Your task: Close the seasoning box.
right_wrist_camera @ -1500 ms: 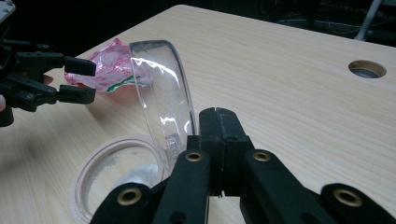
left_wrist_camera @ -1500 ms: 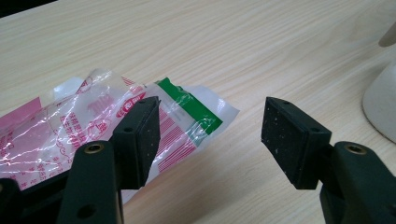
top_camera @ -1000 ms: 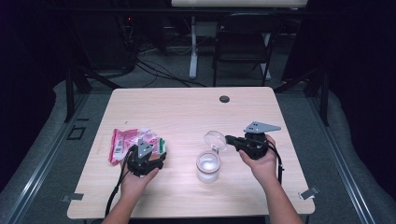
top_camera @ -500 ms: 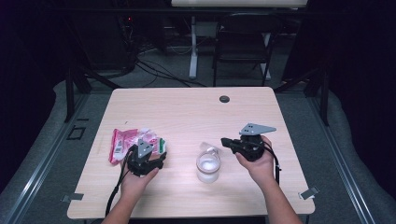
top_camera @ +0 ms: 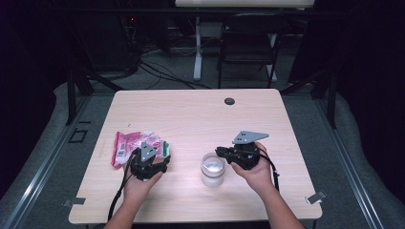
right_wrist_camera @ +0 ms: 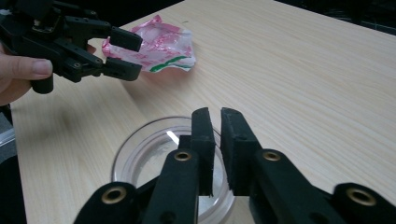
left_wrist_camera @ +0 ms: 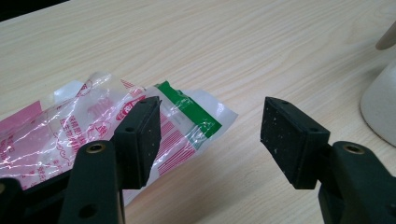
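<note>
High view: wooden counter [top_camera: 191,114], person's 2 hands enter from the near edge. Left gripper [top_camera: 162,164] sits near-left, just right of a pink, white and green plastic wrapper [top_camera: 129,144] lying flat on the counter. Right gripper [top_camera: 220,152] is near-right, tips over the right rim of a clear glass jar [top_camera: 213,168] that stands upright near the middle, well apart from the wrapper. Small dark disc [top_camera: 229,101] at the far side, not involved.

Left gripper view: left gripper [left_wrist_camera: 210,126] jaws wide, nothing between them. Wrapper [left_wrist_camera: 84,126] lies flat under and behind the left-hand pad, its green-striped end reaching into the gap; pads don't pinch it. Pale edge of the jar [left_wrist_camera: 380,107] at far right. Looks parked, waiting beside the wrapper for a pick.

Right gripper view: right gripper [right_wrist_camera: 217,130] jaws narrow, a slim gap, and they have just been opening; nothing is clamped between them. Jar [right_wrist_camera: 140,158] mouth sits directly below, open top up, so this reads as a release or a drop-in position over the jar. Left gripper [right_wrist_camera: 122,53] and hand [right_wrist_camera: 18,70] at far left by the wrapper [right_wrist_camera: 159,44].
</note>
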The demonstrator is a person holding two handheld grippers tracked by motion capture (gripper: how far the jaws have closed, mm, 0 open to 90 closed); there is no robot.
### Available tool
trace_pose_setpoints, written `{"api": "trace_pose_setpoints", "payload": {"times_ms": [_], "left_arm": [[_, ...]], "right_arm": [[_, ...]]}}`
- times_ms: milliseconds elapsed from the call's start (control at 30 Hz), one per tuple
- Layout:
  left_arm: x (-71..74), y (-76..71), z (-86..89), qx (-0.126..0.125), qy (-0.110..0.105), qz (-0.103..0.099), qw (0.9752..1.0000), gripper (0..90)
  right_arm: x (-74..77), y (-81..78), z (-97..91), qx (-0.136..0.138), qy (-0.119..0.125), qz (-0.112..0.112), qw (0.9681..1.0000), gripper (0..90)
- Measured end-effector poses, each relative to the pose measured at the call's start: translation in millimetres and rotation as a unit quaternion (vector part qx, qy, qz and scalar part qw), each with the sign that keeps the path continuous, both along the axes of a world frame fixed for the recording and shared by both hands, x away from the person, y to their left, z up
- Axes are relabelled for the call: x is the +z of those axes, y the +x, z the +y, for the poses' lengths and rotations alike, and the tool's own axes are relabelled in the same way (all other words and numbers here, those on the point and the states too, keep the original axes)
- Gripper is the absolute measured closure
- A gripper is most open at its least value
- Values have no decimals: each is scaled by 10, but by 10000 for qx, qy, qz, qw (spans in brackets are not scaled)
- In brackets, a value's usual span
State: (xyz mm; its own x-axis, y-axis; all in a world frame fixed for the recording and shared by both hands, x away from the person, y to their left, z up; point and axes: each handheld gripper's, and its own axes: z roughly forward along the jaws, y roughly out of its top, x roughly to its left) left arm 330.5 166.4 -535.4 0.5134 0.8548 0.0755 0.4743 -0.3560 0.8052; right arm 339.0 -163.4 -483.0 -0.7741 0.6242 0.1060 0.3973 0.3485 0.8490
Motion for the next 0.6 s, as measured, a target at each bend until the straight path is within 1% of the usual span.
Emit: {"api": "trace_pose_setpoints", "payload": {"times_ms": [33, 67, 200, 233, 267, 333, 400, 433, 467, 500, 533, 600], "left_arm": [[0, 0, 0, 0, 0, 0, 10000, 382], [2, -2, -1, -5, -4, 7, 10000, 382], [7, -3, -1, -16, -6, -5, 10000, 383], [7, -3, -1, -16, -6, -5, 10000, 384], [10, -3, 4, -22, -19, -9, 10000, 387], [15, -4, 11, -19, -33, -15, 10000, 390], [23, -5, 24, -4, -66, -25, 10000, 393], [23, -5, 24, -4, -66, -25, 10000, 393], [32, -6, 40, 5, -82, -25, 10000, 393], [32, -6, 40, 5, -82, -25, 10000, 394], [41, -7, 51, 39, -66, -59, 10000, 393], [45, -5, 59, 45, -77, -71, 9999, 393]], "right_arm": [[0, 0, 0, 0, 0, 0, 10000, 826], [4, -6, 14, 44, 13, 10, 10000, 782], [7, -11, 41, 99, 2, -13, 9999, 665], [7, -11, 41, 99, 2, -13, 9999, 665], [13, -15, 48, 99, 4, -33, 9999, 618], [18, -11, 51, 40, -8, -59, 10000, 561], [27, -6, 38, -10, -51, -102, 9999, 531], [27, -6, 38, -10, -51, -102, 9999, 531], [34, -1, 22, -45, -47, -120, 9999, 504], [34, -1, 22, -45, -47, -120, 9999, 504], [41, 7, 3, -93, -118, -155, 9998, 486], [42, 12, -9, -127, -151, -171, 9997, 482]]}}
